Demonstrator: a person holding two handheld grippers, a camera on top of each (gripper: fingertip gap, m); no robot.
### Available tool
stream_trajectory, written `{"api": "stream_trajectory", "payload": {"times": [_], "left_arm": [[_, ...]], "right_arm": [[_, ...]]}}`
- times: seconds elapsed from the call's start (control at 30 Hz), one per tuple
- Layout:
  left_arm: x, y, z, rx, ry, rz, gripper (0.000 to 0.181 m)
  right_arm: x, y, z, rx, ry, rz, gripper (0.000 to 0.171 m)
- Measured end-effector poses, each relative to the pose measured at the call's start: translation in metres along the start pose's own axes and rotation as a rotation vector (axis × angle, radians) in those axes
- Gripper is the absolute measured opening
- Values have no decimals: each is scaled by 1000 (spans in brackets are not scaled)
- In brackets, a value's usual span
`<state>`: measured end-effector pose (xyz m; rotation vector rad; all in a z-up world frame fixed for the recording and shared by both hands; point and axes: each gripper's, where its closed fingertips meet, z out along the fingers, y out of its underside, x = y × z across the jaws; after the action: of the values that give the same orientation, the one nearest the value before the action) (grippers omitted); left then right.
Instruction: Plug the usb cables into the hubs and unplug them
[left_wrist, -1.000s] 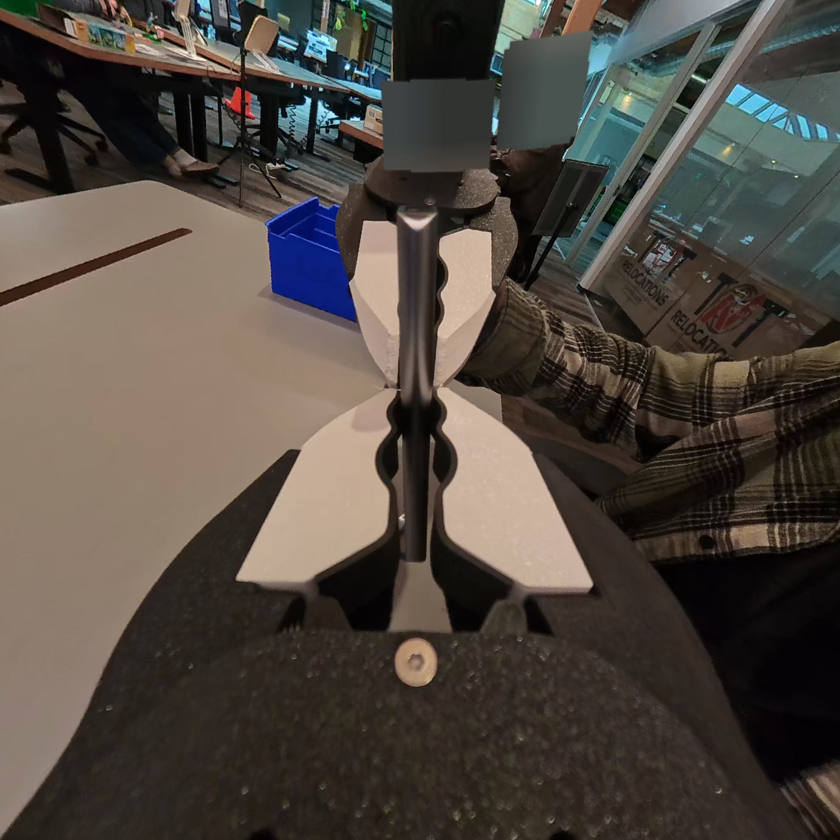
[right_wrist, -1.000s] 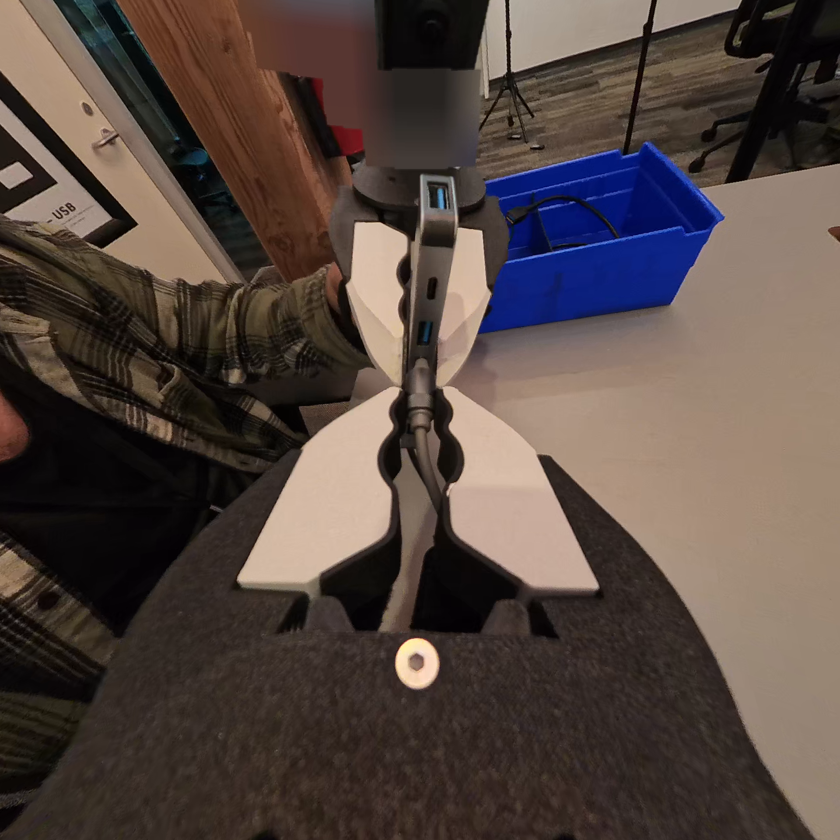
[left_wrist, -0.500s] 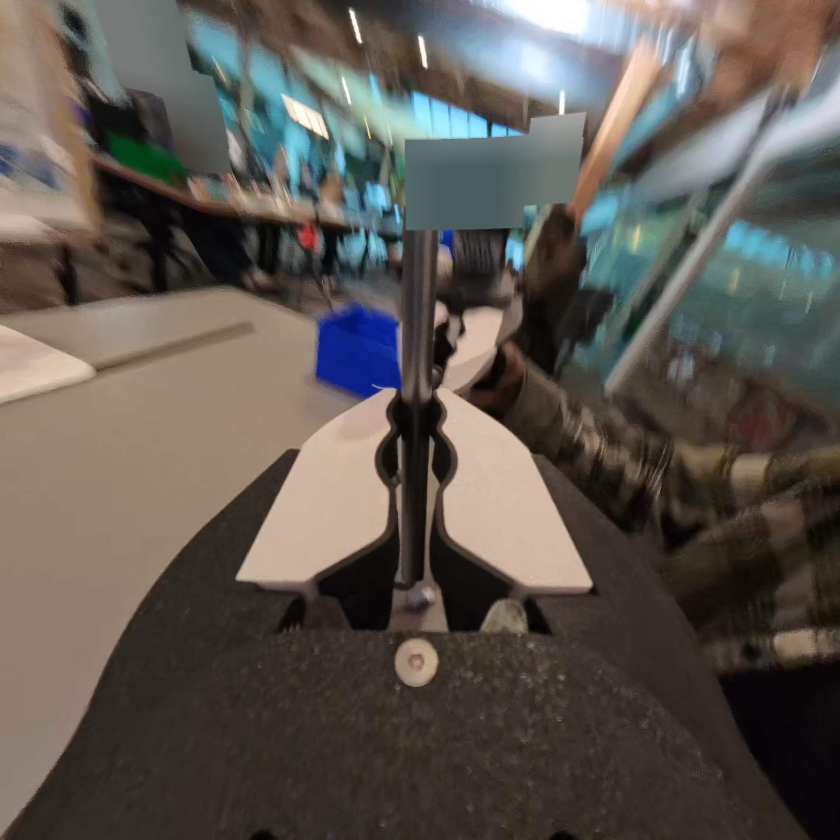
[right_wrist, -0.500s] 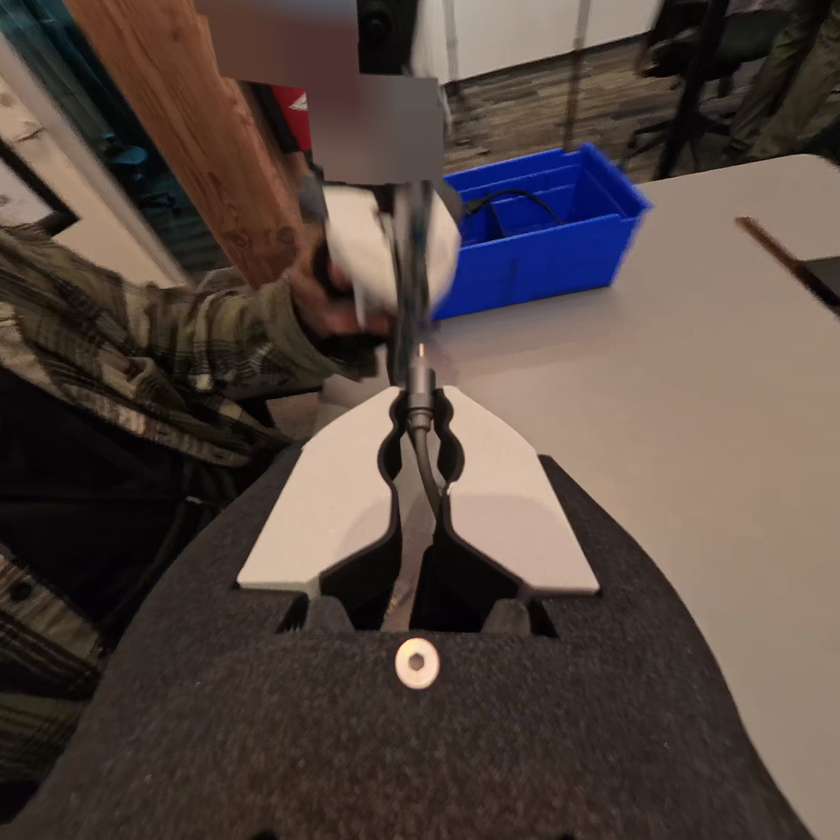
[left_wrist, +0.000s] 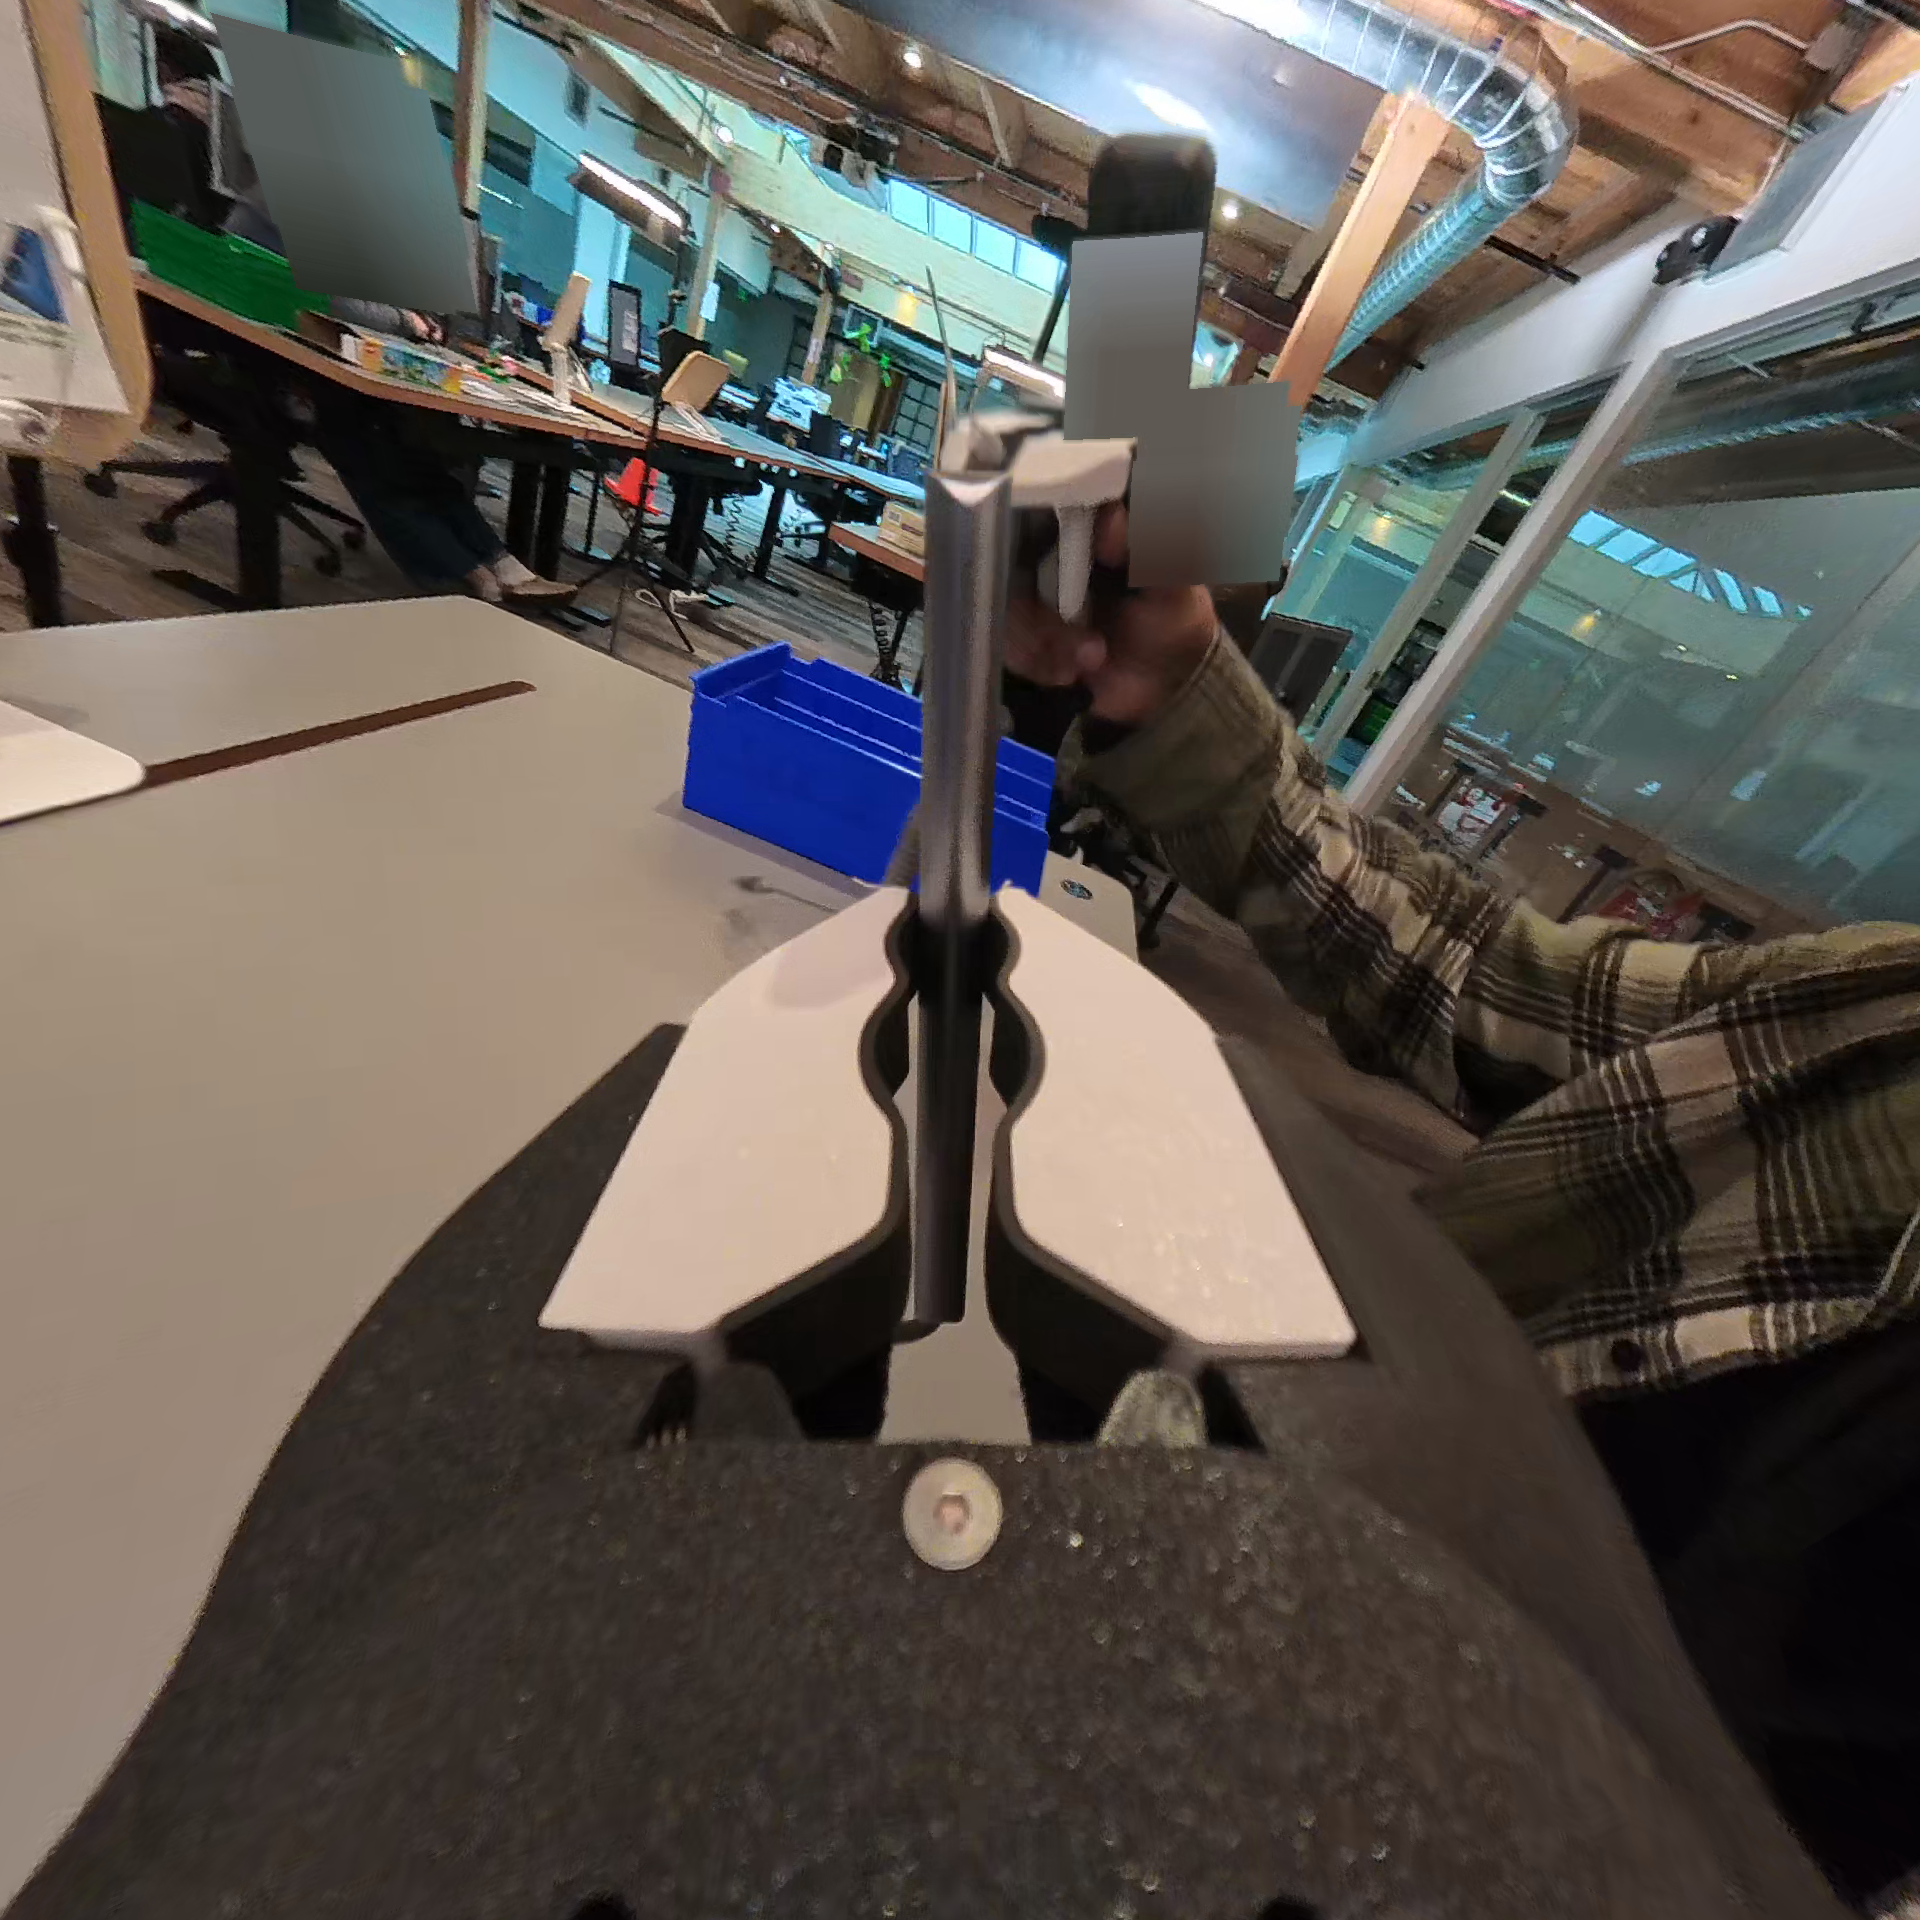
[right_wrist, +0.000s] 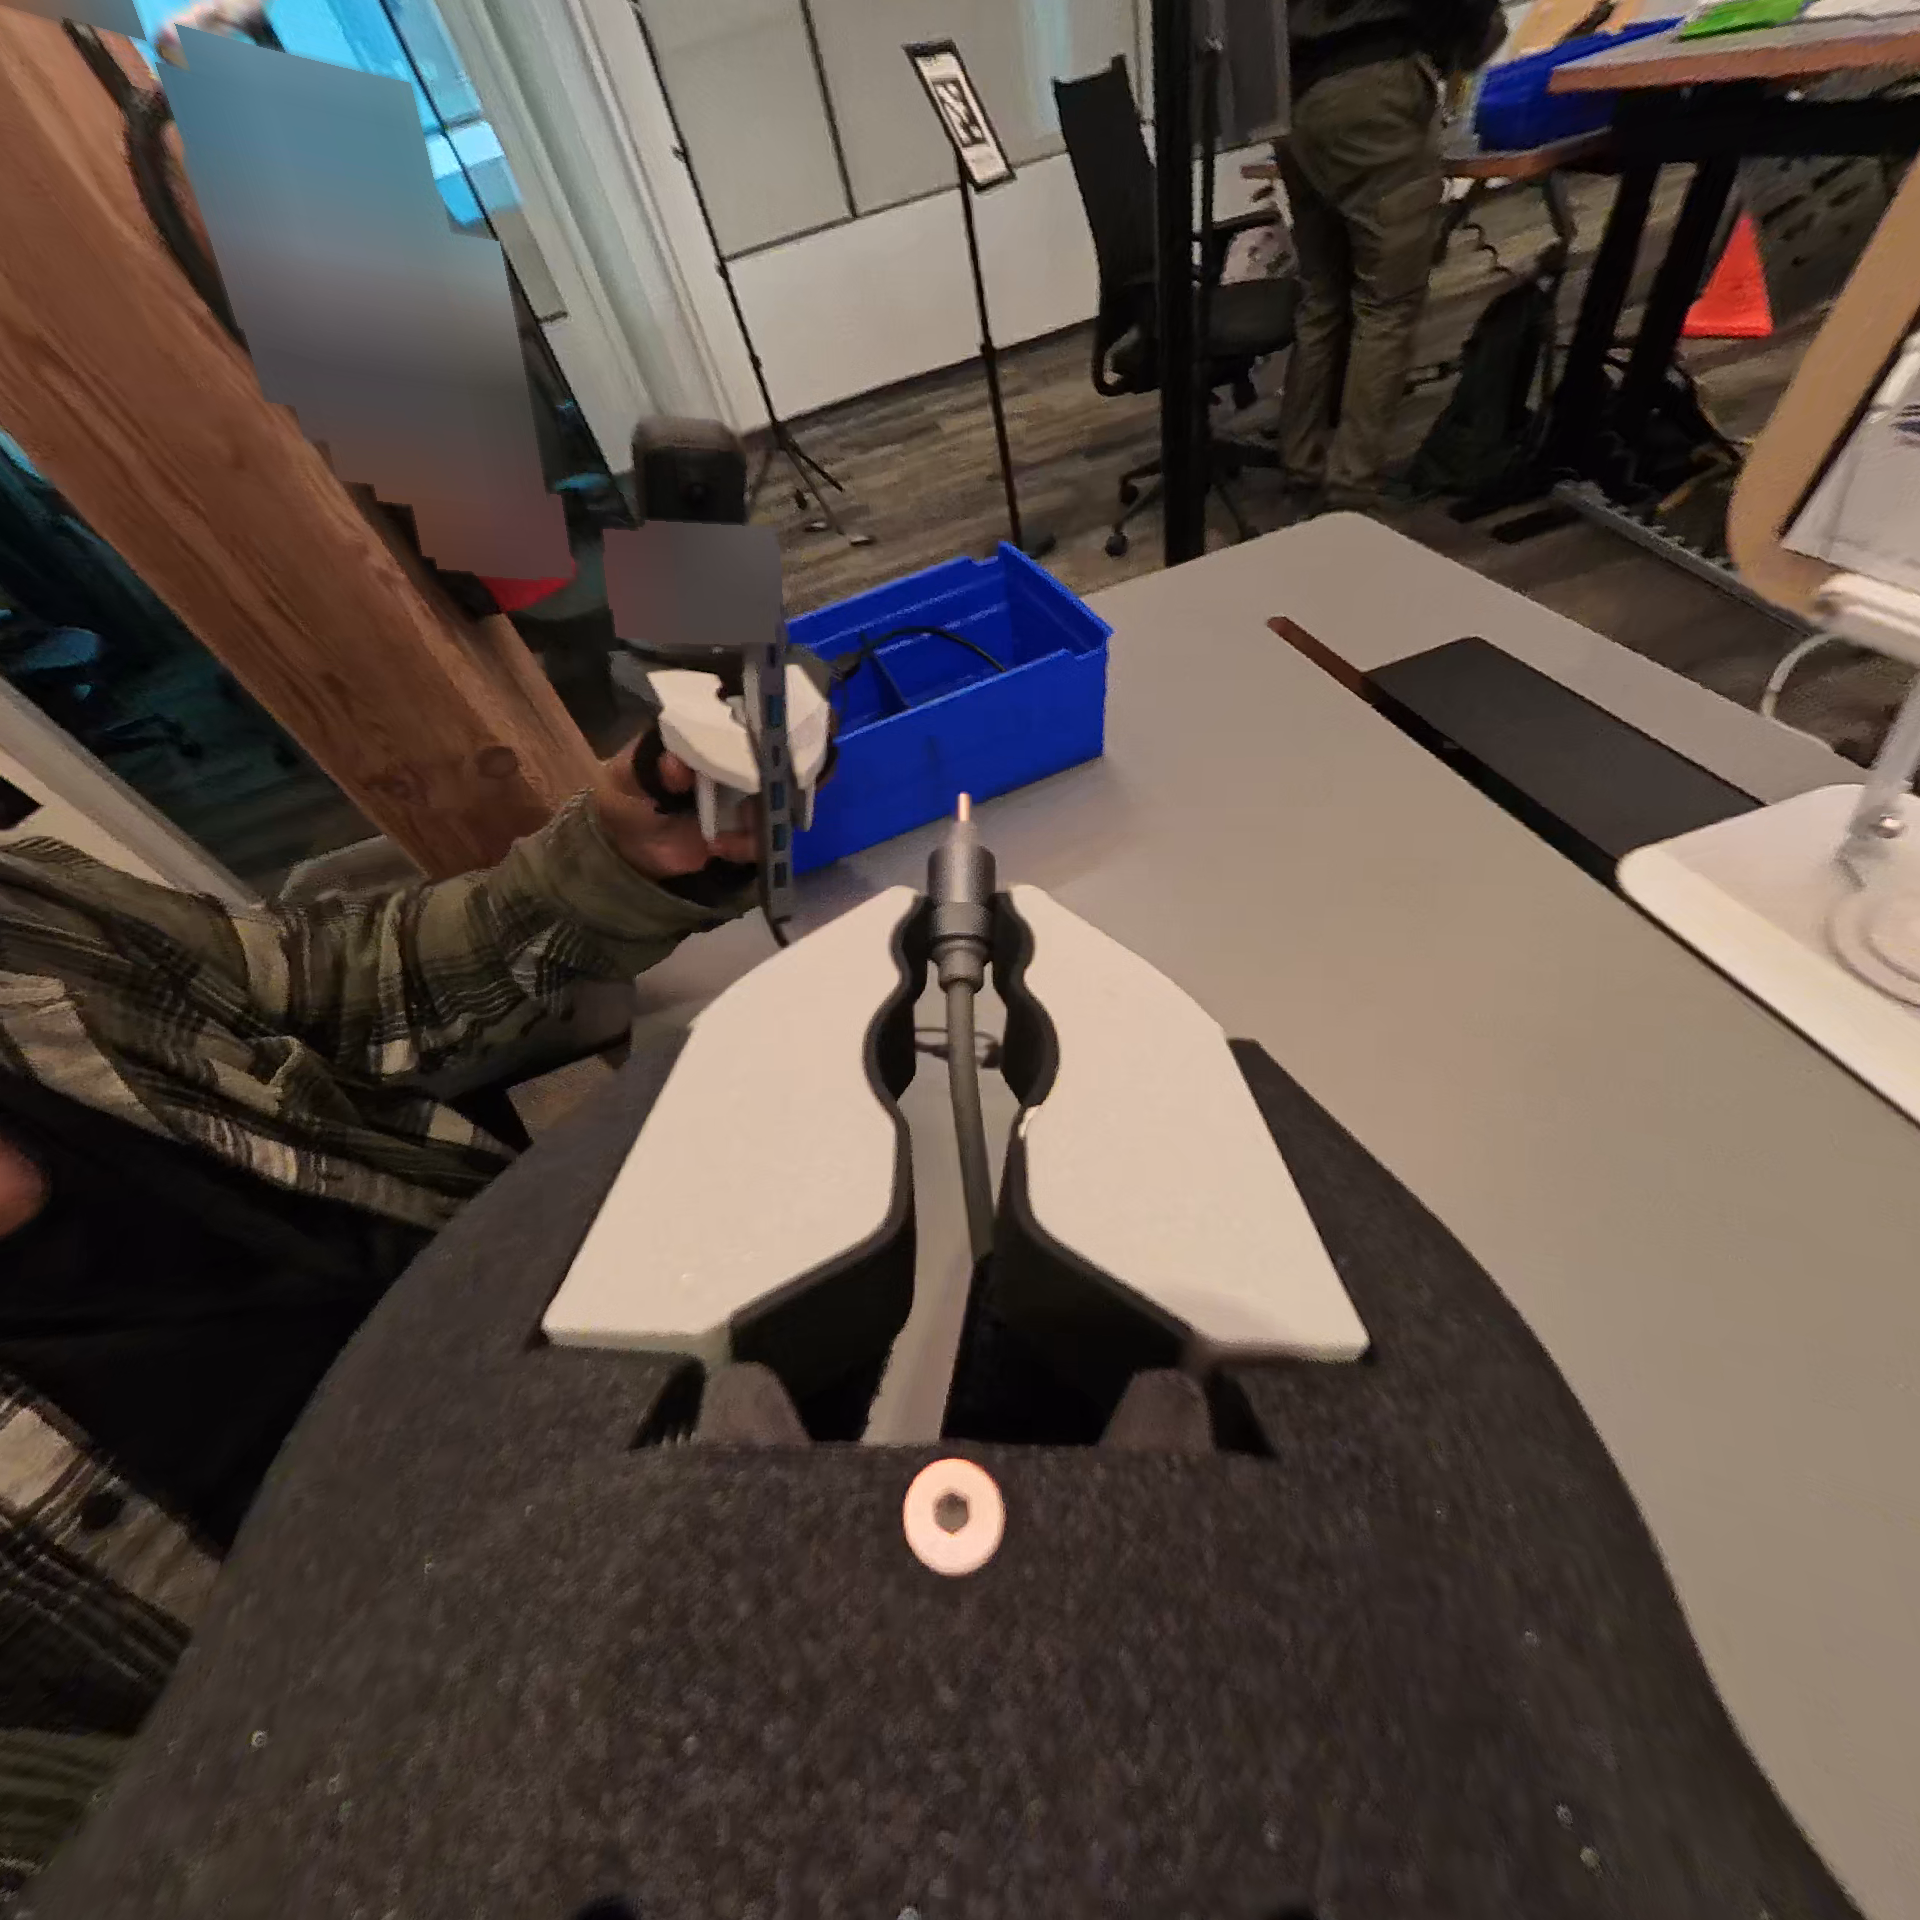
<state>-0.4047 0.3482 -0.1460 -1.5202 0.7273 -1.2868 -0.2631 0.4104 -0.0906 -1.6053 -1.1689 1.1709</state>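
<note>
Cable unplugged from hub; grippers apart.

Open workshop room. Grey counter in foreground; long desks behind on dark wood floor. Glass partition walls at right. Exposed timber beams, silver duct, ceiling lights. Black office chair near white wall panels.
</note>
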Motion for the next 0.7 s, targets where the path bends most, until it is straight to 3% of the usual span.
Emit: {"api": "stream_trajectory", "payload": {"times": [0.33, 0.7], "left_arm": [[19, 29, 7, -13, 99, -15, 10], [25, 27, 3, -18, 119, 2, 10]], "right_arm": [[12, -55, -64, -45, 218, -1, 11], [26, -131, -183, -6, 544, -17, 11]]}}
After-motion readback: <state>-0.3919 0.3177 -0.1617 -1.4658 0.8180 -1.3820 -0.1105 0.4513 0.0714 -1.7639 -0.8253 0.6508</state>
